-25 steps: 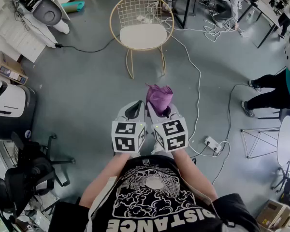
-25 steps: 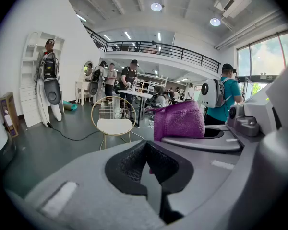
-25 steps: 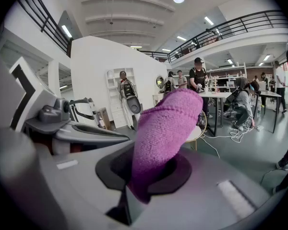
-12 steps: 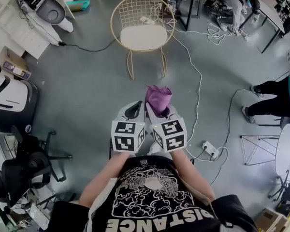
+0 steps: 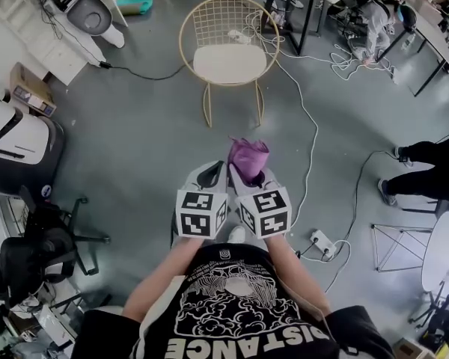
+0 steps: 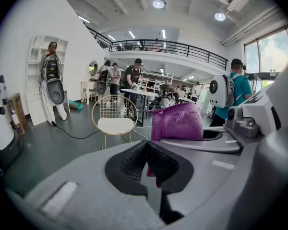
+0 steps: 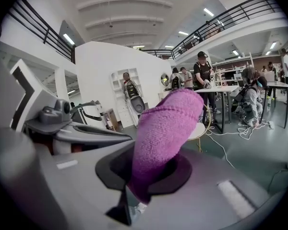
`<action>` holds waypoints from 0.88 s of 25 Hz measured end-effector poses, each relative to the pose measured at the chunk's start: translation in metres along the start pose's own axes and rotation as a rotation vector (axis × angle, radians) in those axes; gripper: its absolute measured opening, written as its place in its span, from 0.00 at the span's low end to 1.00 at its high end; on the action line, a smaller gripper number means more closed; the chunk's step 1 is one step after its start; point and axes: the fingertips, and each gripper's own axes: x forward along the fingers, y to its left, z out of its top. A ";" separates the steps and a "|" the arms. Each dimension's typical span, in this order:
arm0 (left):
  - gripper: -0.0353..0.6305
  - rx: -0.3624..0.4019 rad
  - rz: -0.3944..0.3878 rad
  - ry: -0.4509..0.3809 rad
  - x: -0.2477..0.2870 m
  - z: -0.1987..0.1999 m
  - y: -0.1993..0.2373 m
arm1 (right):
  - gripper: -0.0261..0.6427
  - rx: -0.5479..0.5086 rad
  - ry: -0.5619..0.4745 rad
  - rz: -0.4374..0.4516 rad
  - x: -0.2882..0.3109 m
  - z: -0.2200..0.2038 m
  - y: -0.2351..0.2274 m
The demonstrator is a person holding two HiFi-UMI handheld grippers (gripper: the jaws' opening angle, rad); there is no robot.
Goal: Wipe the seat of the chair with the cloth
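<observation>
Right gripper point(image 7: 145, 178) is clamped on the purple terry cloth point(image 7: 165, 128), a bunched roll standing lengthwise straight out beyond its jaws.

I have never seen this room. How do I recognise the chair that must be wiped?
Look at the open grey floor straight ahead of the person; the chair stands alone there. Unlike the black office chairs at the left, it has a thin gold wire frame, a round back and a white seat.

Chair point(image 5: 224, 63) ahead; cloth point(image 5: 248, 158) in right tongs point(image 5: 249, 179)
</observation>
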 end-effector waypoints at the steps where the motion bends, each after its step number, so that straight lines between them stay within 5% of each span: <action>1: 0.05 0.000 -0.002 0.001 0.002 0.002 0.001 | 0.13 -0.002 -0.002 0.001 0.001 0.002 0.000; 9: 0.05 0.000 -0.045 0.008 0.037 0.016 0.016 | 0.13 0.018 0.005 -0.011 0.030 0.012 -0.019; 22: 0.05 -0.022 -0.157 0.026 0.110 0.088 0.117 | 0.13 0.008 0.086 -0.119 0.146 0.073 -0.039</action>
